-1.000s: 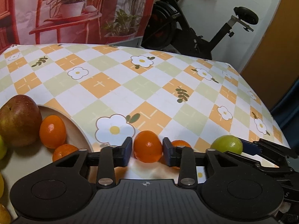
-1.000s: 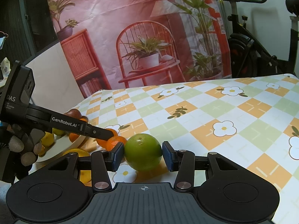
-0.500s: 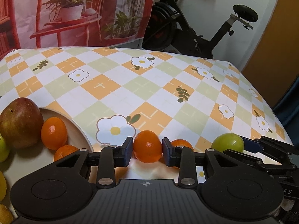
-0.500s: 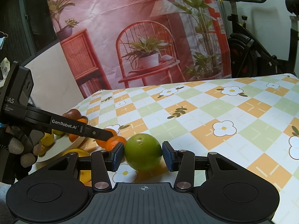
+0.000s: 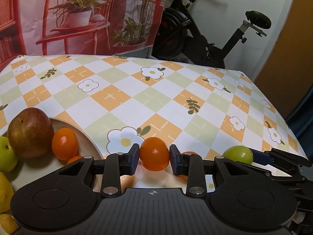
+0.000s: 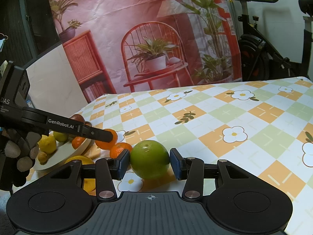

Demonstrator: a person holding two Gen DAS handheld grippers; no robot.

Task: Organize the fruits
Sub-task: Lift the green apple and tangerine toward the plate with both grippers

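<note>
Fruit held in both hand-held grippers over a checked, flower-print worktop [image 5: 121, 101].
The left hand-held gripper [image 5: 154, 157] clamps a small round orange mandarin [image 5: 154, 156] just beside the rim of a beige oval plate [image 5: 92, 146] that holds a red apple [image 5: 30, 132] and other fruit; the right hand-held gripper [image 6: 149, 162] grips a round green citrus fruit [image 6: 149, 161] near the worktop's front edge, another mandarin [image 6: 120, 148] lying between them.
</note>
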